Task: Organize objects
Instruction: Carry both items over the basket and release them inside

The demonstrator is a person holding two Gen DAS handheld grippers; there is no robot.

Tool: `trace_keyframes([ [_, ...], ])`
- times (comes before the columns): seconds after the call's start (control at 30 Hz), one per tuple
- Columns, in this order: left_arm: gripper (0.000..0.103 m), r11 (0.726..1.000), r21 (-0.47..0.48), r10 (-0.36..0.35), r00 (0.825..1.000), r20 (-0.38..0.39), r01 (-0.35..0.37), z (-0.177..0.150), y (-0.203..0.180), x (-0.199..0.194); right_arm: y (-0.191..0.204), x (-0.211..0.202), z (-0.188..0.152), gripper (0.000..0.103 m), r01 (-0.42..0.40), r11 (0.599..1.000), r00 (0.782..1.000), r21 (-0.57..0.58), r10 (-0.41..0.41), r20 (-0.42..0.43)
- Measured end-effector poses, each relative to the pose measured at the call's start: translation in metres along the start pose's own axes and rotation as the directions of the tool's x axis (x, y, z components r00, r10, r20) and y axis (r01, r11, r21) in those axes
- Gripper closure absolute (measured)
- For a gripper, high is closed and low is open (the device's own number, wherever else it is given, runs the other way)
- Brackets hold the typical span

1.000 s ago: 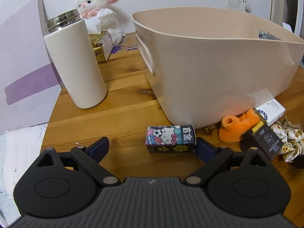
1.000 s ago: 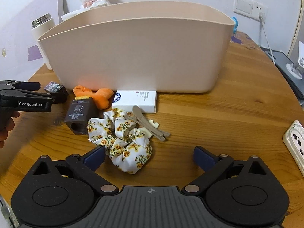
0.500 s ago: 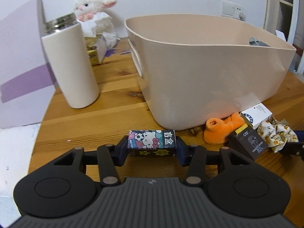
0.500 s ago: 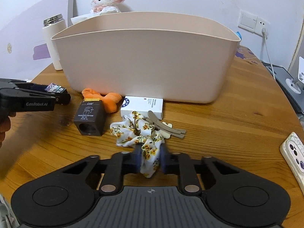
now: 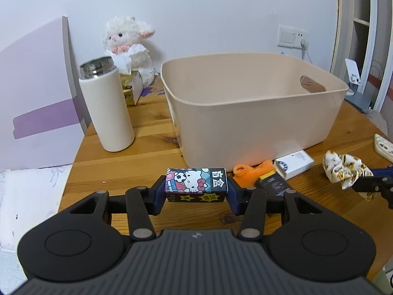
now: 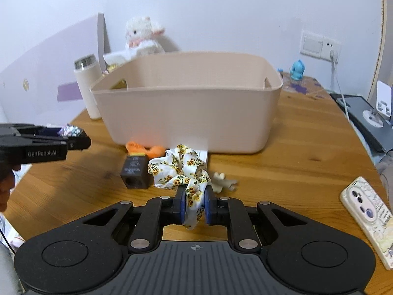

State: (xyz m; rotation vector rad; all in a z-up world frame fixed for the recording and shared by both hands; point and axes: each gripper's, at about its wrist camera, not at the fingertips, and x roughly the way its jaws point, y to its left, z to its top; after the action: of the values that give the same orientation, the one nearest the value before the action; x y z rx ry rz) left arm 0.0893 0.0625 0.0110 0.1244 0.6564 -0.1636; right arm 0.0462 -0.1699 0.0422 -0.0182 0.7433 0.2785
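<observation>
My left gripper is shut on a small Hello Kitty box and holds it above the table in front of the beige bin. My right gripper is shut on a floral scrunchie, lifted off the table; the scrunchie also shows in the left wrist view. On the table before the bin lie an orange plush toy, a black cube box, a white card box and beige hair clips. The left gripper shows at the left of the right wrist view.
A white thermos, a tissue box and a plush lamb stand left of and behind the bin. A phone lies at the right table edge. A purple board leans at the left.
Both grippers closed, the left on the Hello Kitty box and the right on the scrunchie, then rose from the table with them. The bin's inside now shows.
</observation>
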Motion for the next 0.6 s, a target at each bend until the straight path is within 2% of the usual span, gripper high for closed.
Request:
trace_keyframes([
  [0.23, 0.051, 1.000, -0.005, 0.013, 0.999, 0.052, -0.012, 0.016, -0.006, -0.031, -0.010, -0.030, 0.025, 0.089, 0.011, 1.000, 0.996, 0.010, -0.012, 0.091],
  [0.37, 0.051, 0.999, 0.004, 0.045, 0.990, 0.130, -0.046, 0.034, -0.010, -0.043, -0.017, -0.038, 0.049, 0.089, 0.033, 0.999, 0.988, 0.001, -0.033, 0.149],
  [0.6, 0.051, 0.998, 0.005, 0.061, 0.978, 0.199, -0.063, 0.076, -0.022, -0.034, -0.026, -0.032, 0.098, 0.089, 0.069, 0.997, 0.973, -0.036, -0.059, 0.221],
])
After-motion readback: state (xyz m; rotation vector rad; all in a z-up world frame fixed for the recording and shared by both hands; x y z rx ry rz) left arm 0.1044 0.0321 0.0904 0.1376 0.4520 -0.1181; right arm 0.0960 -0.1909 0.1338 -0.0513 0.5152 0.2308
